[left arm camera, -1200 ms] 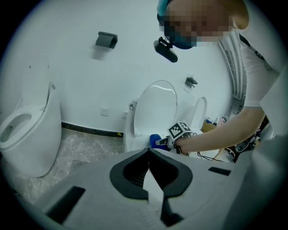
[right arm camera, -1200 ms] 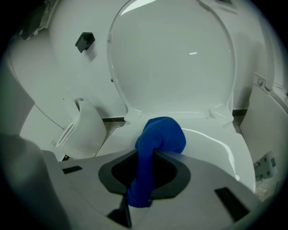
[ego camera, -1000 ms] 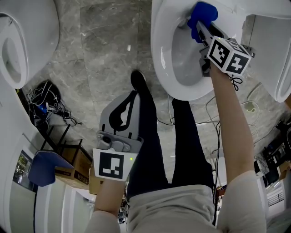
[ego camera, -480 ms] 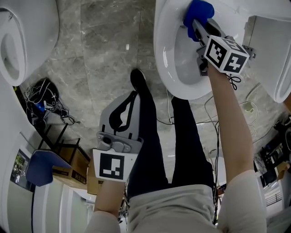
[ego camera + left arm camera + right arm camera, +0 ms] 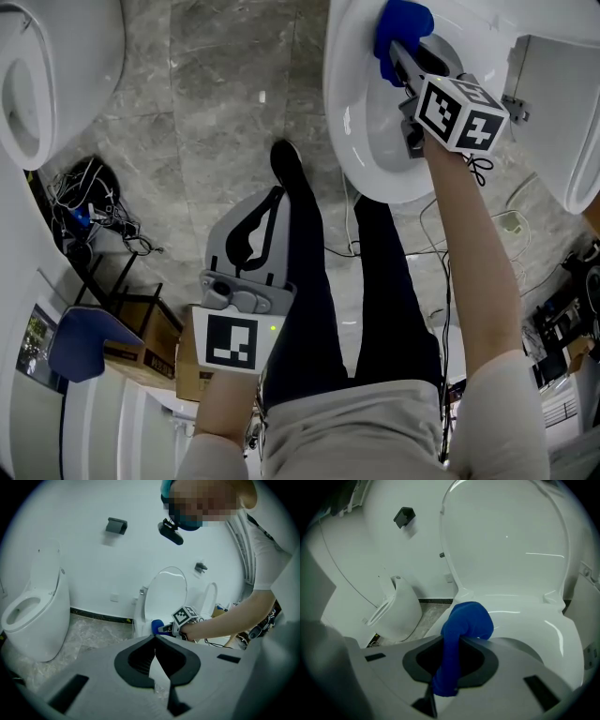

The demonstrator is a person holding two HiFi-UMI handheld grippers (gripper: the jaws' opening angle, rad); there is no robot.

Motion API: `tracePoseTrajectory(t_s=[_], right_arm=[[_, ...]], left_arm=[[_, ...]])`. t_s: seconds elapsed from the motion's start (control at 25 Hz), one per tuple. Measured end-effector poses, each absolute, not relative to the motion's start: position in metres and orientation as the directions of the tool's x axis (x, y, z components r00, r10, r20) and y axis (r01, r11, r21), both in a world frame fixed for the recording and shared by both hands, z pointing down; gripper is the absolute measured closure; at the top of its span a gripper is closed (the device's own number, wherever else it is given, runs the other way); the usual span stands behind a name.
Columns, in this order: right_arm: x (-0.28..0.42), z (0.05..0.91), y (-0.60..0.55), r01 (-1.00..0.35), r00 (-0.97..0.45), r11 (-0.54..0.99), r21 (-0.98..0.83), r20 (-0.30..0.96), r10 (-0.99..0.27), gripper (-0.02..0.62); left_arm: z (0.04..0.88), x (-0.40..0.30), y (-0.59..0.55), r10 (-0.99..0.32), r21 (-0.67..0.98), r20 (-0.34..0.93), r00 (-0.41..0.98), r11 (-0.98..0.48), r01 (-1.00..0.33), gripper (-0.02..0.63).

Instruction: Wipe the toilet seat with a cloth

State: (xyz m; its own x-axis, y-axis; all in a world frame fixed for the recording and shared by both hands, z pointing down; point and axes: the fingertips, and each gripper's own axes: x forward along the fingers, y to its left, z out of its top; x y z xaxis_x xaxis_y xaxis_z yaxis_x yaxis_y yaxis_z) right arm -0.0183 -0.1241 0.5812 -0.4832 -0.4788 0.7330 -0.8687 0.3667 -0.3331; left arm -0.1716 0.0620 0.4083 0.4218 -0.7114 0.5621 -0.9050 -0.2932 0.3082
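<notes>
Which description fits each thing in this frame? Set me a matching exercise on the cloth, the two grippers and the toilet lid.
Things:
1. cloth
2. left gripper
3. right gripper
4. toilet lid

Descriptions:
A. raised upright
B. shut, with nothing between its jaws
C. blue
D. shut on the cloth

Pairs: 1-C, 2-B, 3-D, 4-A
</notes>
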Motion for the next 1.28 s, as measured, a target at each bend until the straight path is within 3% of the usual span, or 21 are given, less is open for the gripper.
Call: tracePoseTrajectory(t_s=[1.28], right_arm=[[-0.070,0.591,-0.064,-0.809,-0.547,0.463,-0.362,0.751,-0.370,0.531]], left_arm=[[0.414,-0.189,0.095,-0.730,0.322,0.559,0.393,-0.245,-0.914,0.598]])
